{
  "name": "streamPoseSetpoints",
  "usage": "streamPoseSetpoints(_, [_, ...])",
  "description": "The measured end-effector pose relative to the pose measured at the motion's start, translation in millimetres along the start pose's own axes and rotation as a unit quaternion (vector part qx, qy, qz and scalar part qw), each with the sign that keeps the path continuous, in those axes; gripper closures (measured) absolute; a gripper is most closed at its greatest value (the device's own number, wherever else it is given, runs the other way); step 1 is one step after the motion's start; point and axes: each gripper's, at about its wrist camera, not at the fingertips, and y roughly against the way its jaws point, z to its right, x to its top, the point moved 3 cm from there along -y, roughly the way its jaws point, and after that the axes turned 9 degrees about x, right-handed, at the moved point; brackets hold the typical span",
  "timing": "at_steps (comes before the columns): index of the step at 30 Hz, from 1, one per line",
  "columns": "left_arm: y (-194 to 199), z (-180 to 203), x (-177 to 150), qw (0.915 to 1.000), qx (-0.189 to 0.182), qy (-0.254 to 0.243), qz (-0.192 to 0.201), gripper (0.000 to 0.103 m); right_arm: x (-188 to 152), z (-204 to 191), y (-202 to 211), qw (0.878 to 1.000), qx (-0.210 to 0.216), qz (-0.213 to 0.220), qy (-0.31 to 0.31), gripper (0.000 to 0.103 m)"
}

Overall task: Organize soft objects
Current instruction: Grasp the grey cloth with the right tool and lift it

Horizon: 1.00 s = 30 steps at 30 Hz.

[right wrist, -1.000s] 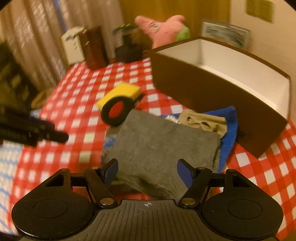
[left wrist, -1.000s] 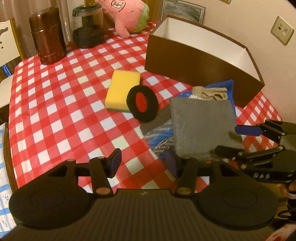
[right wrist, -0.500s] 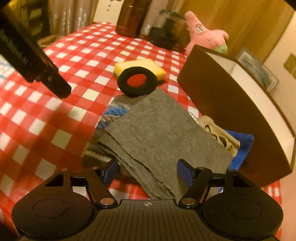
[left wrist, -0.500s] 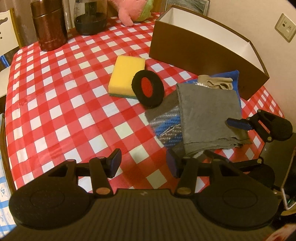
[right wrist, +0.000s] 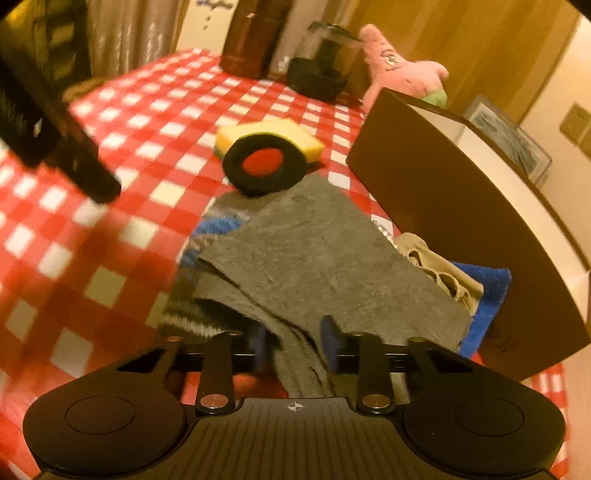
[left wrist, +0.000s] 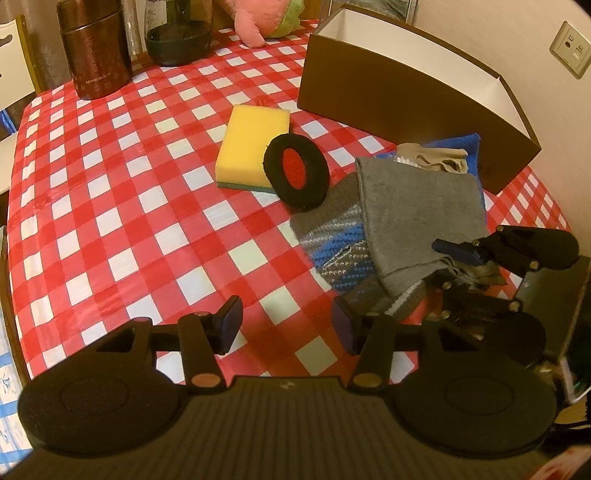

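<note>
Partly hidden: blue towel [right wrist: 491,291] under grey cloth [right wrist: 325,266].

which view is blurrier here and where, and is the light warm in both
Right wrist view: blurrier, smeared on the tablecloth at left and the dark left claw; the grey cloth is clearer. Left wrist view: sharp, sponge crisp. Both warm orange, edges bent by fisheye.

Pink plush toy [left wrist: 266,18] cut off at top edge; striped knit [left wrist: 332,243] mostly hidden beneath grey cloth [left wrist: 417,218].
</note>
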Motion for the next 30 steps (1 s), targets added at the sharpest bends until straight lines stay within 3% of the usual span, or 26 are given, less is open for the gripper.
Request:
streamPoseSetpoints(5, [-1, 3, 4, 1.0, -0.003, -0.001, 0.005, 0.053, 8, 26, 21, 0.994, 0.051, 0.028, -0.094, 0.086])
streamPoseSetpoints(12, [0, 9, 9, 0.9999, -0.008, -0.007, 0.013, 0.053, 18, 78, 63, 0.964, 0.09, 0.093, -0.234, 0.092])
streamPoseSetpoints(18, [0, 14, 15, 0.9996, -0.012, -0.01, 0.024, 0.054, 23, 112, 99, 0.94, 0.084, 0.144, -0.297, 0.094])
streamPoseSetpoints(30, [-10, 29, 31, 0.9989, -0.021, -0.017, 0.038, 0.054, 23, 144, 158, 0.918, 0.042, 0.209, -0.334, 0.095])
